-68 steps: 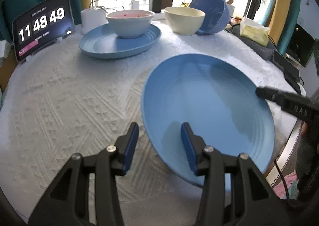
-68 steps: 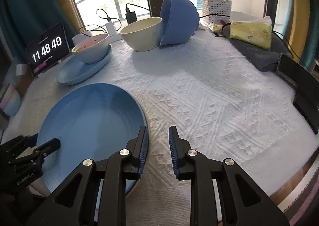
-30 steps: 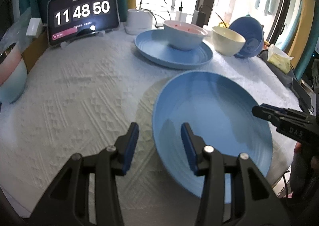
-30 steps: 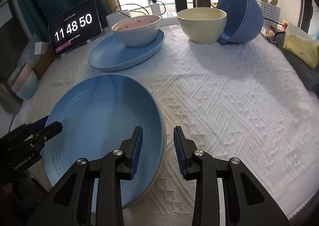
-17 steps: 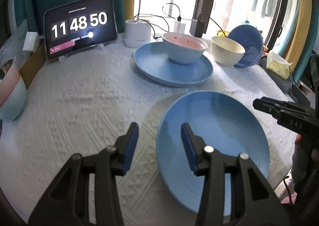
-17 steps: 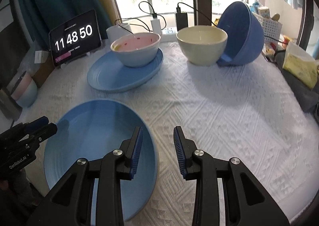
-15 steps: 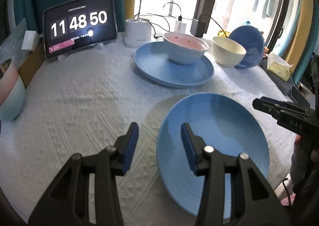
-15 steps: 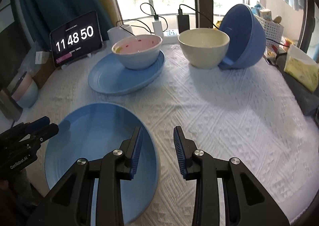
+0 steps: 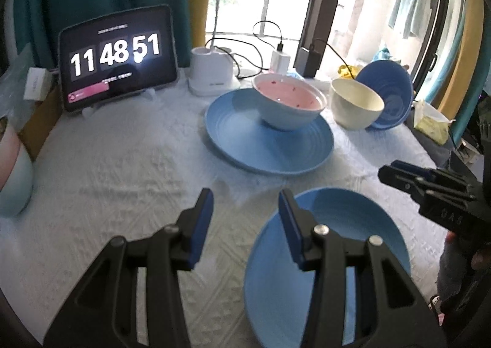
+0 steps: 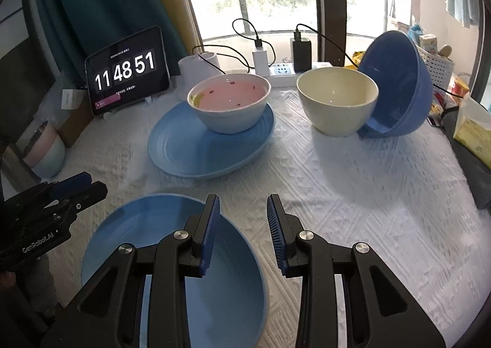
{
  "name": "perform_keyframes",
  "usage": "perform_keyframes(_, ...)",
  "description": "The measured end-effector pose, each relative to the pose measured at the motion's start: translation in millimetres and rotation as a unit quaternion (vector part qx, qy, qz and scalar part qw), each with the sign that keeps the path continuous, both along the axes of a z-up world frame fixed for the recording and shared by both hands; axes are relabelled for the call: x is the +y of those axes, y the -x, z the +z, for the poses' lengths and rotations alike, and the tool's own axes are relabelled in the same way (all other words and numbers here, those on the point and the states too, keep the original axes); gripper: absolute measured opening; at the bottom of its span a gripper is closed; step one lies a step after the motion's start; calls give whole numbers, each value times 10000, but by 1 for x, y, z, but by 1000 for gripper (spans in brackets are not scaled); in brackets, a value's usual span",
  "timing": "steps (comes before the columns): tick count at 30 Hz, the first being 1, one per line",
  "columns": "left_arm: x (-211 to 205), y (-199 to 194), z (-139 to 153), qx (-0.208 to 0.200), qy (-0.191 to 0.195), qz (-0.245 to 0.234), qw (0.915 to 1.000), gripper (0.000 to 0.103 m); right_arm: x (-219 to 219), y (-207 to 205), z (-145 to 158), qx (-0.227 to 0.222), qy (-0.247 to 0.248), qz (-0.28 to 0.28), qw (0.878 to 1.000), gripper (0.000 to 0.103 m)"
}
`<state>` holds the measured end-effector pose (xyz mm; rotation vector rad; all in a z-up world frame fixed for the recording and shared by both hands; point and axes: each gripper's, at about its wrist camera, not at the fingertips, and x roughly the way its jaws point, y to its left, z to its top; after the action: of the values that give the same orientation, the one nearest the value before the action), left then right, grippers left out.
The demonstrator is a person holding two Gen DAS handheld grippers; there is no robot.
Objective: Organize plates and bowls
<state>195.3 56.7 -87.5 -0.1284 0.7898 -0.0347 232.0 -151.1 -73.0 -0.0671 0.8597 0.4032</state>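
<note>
Blue ridged plate (image 10: 147, 225) on woven cloth (image 10: 353, 188)

White-clothed table (image 10: 353, 182) bears 2 blue plates (image 10: 190, 160).

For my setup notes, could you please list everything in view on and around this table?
Plate: 1, blue, near edge, between both grippers.
Second plate: 1, blue, farther back, under a bowl.
Pink-lined bowl: 1, pale, on second plate.
Cream bowl: 1, right of it.
Blue bowl: 1, tipped against cream bowl.
Tablet clock: 1, black, back left.
Tablecloth: 1, white.
Left gripper: black, jaws open.
Right gripper: black, jaws open.
</note>
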Motion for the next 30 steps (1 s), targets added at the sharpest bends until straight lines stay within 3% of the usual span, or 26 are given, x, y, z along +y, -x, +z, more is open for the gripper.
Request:
perform_keyframes(16, 5, -33, -2, -10, 68, -60, 10000, 46, 18, -29, 1, -47, -30, 64, 10000, 34)
perform_keyframes(20, 8, -46, -7, -69, -143, 26, 9999, 46, 19, -39, -1, -72, 39, 16, 10000, 34)
perform_keyframes(30, 26, -81, -21, 95, 114, 142, 9998, 46, 6, -72, -12, -2, 120, -228, 9997, 34)
